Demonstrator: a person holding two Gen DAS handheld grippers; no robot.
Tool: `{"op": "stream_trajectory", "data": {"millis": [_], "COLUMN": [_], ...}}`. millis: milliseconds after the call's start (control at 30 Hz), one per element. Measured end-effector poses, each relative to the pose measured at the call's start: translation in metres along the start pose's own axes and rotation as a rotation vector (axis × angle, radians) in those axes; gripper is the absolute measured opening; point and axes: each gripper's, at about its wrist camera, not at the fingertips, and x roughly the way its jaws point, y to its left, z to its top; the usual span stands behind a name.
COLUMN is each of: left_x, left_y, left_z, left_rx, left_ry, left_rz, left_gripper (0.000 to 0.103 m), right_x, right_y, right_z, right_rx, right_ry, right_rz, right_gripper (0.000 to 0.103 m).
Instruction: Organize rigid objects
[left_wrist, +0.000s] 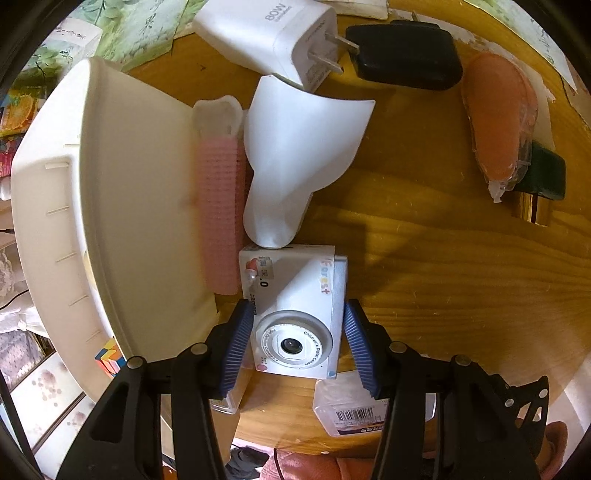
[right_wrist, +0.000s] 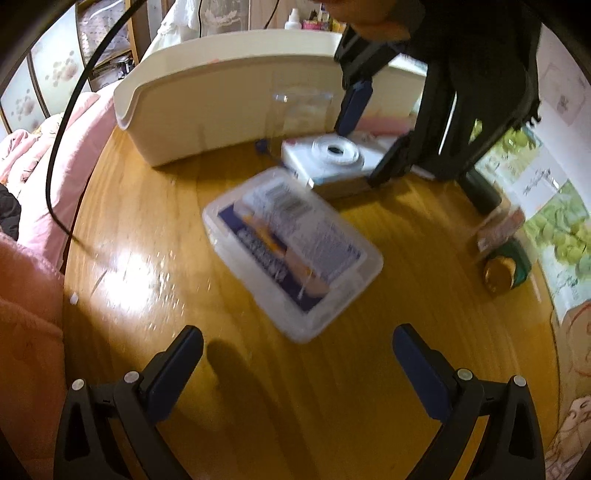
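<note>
Near the wooden table's (left_wrist: 443, 258) front edge, the left gripper (left_wrist: 297, 345) bracketed the small white children's digital camera (left_wrist: 295, 317), pads apparently just touching. Clamping should be squared across both sides before lifting. The right gripper (right_wrist: 297, 369) hung released, empty.

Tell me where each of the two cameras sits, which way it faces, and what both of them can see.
Left wrist view: on the left gripper, looking steeply down on the toy camera between its blue pads, beside the white bin; only its own fingers show.
Right wrist view: on the right gripper, jaws open and empty, looking across the wooden table at a clear plastic box; a hand's edge shows at the top.
Shared: the toy camera, white bin, clear plastic box and left gripper.
</note>
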Motion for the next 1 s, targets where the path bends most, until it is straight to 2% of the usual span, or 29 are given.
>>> {"op": "stream_trajectory", "data": {"millis": [167,300,567,667,767,967,1000], "left_x": [-0.002,-0.007,-0.008,-0.010,-0.014,-0.023,-0.026], "left_y": [-0.014,-0.021,-0.024,-0.022,-0.019,-0.022,-0.024], "left_z": [0.002,0.003,-0.003,-0.006,-0.006,-0.011,-0.012], "left_rx": [0.012,0.040,0.040,0.032,0.013,0.029,0.034], "left_ry": [-0.006,-0.008,-0.031,-0.042,-0.046,-0.071,-0.072], "left_rz": [0.006,0.017,0.010,-0.005,-0.040,-0.057,-0.074], "left_gripper": [0.054,0.054,0.053,0.052,0.045,0.035,0.016], "right_x": [0.005,0.008,0.025,0.028,0.027,0.023,0.022], "right_y": [-0.005,-0.009,0.005,0.012,0.015,0.016,0.015], "right_z": [0.021,0.033,0.056,0.057,0.053,0.048,0.048], "right_rx": [-0.020,-0.044,-0.114,-0.130,-0.138,-0.129,-0.122], "right_ry": [-0.030,-0.044,-0.002,-0.001,0.009,0.011,0.015], "right_rz": [-0.001,0.031,0.088,0.088,0.108,0.105,0.101], "right_gripper": [0.103,0.103,0.102,0.094,0.079,0.071,0.071]}}
